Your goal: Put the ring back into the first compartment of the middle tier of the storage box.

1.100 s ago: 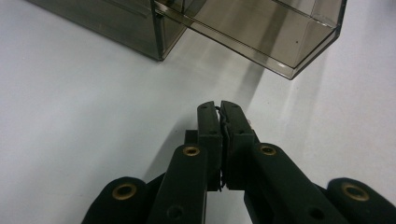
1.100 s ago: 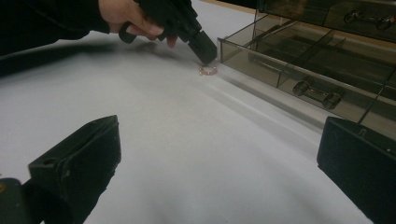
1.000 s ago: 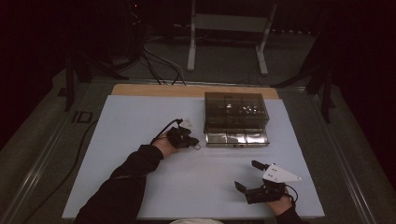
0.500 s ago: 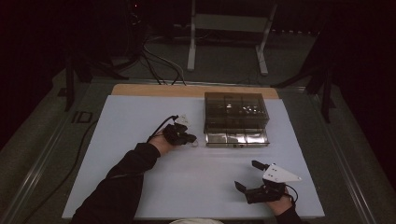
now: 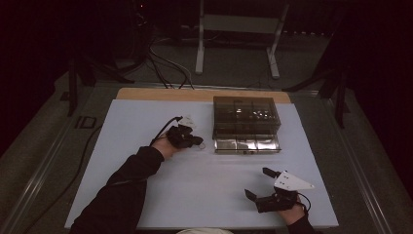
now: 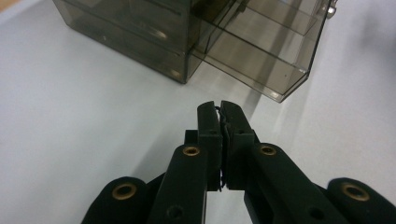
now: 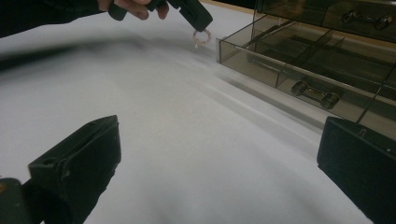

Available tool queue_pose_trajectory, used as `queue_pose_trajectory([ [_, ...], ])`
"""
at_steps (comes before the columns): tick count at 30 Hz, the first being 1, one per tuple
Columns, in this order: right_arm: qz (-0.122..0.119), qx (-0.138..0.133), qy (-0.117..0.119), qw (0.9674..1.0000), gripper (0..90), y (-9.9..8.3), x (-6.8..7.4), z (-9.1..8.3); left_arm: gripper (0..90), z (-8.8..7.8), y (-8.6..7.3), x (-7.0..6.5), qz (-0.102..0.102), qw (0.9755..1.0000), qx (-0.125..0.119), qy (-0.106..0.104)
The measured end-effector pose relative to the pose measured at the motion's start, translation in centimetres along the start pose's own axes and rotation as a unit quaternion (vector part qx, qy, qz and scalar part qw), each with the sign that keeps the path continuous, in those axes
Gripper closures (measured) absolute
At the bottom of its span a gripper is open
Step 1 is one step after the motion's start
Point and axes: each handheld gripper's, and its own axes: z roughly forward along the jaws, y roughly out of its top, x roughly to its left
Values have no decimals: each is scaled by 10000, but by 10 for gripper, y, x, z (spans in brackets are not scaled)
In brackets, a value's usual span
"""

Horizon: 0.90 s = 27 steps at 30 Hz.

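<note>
My left gripper (image 6: 220, 109) has its jaws pinched tight on a small ring (image 7: 202, 36). In its own view I see just a thin dark wire between the pads; from the right gripper's camera the ring hangs below the tips, pale pinkish as far as that blurred view lets me judge. So the pick is done. Just ahead of the jaws stands the smoky organizer box (image 6: 140, 32), its bottom drawer (image 6: 261, 60) pulled out, so the ring has yet to go into a compartment. My right gripper (image 7: 219, 154) rests with jaws spread wide, nothing between them, well short of the drawer.
</note>
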Motion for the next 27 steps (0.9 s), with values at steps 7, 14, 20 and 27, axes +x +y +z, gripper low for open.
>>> queue_pose_trajectory([
  [7,4,0,0,10000,0,0,0,0,900,-7,3,0,-46,9999,-95,-122],
  [14,3,2,-3,10000,0,0,0,0,900,-15,8,-2,-22,9998,-168,-102],
  [20,-4,3,0,10000,0,0,0,0,900,-24,14,-3,-16,9997,-221,-83],
  [27,-14,-1,-2,10000,0,0,1,0,900,-31,21,-6,24,9994,-320,-104],
])
